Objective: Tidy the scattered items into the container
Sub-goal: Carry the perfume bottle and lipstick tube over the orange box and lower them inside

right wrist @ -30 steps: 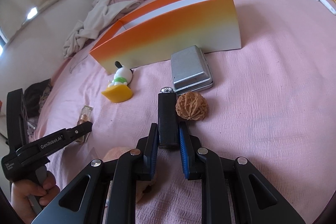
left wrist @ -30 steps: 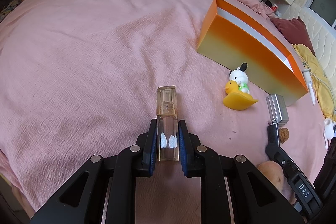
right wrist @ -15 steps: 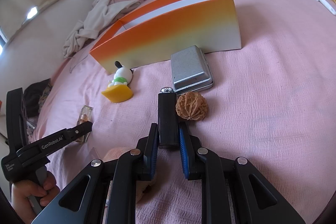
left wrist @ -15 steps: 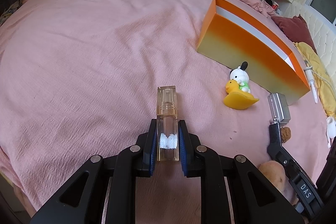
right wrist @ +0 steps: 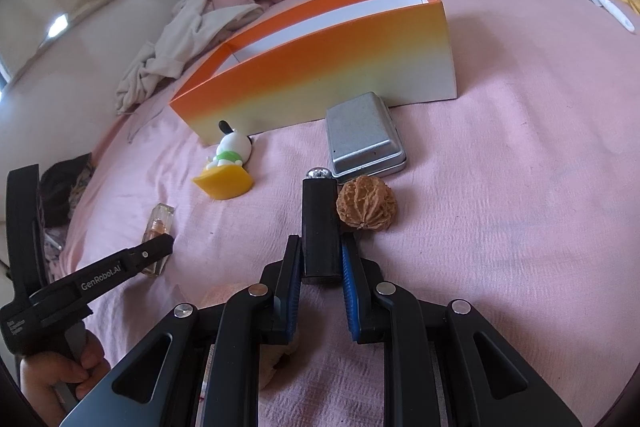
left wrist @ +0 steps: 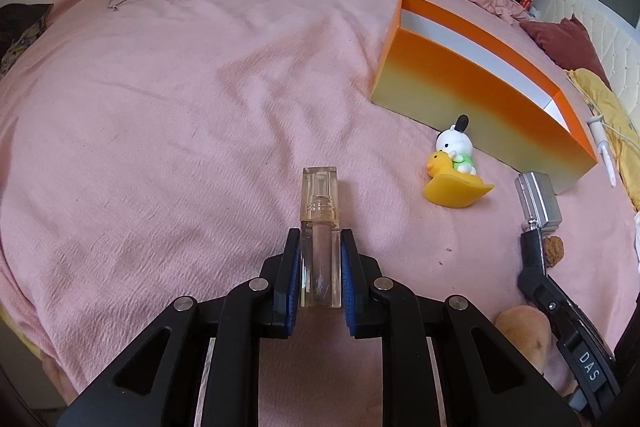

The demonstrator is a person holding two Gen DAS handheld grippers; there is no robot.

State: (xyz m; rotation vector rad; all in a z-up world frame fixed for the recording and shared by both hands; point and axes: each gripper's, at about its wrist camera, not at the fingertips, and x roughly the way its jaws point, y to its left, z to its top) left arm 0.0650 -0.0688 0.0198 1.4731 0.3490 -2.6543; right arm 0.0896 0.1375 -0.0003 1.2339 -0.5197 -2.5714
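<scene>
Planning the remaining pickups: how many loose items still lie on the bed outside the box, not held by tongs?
3: the dog-on-duck toy beside the box, the metal tin, the walnut. Others may be hidden.

Toy and tin before box

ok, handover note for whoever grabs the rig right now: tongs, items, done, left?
Left tongs: shut on the clear square-capped glass bottle, low over the pink bedspread.
Right tongs: shut on the black stick with a silver tip.
On the bedspread, outside the orange gradient box: white puppy on yellow duck toy, grey metal tin, brown walnut.
Done: two items gripped; nothing visible in the box.
Left: drop both in, then toy, tin, walnut.
</scene>
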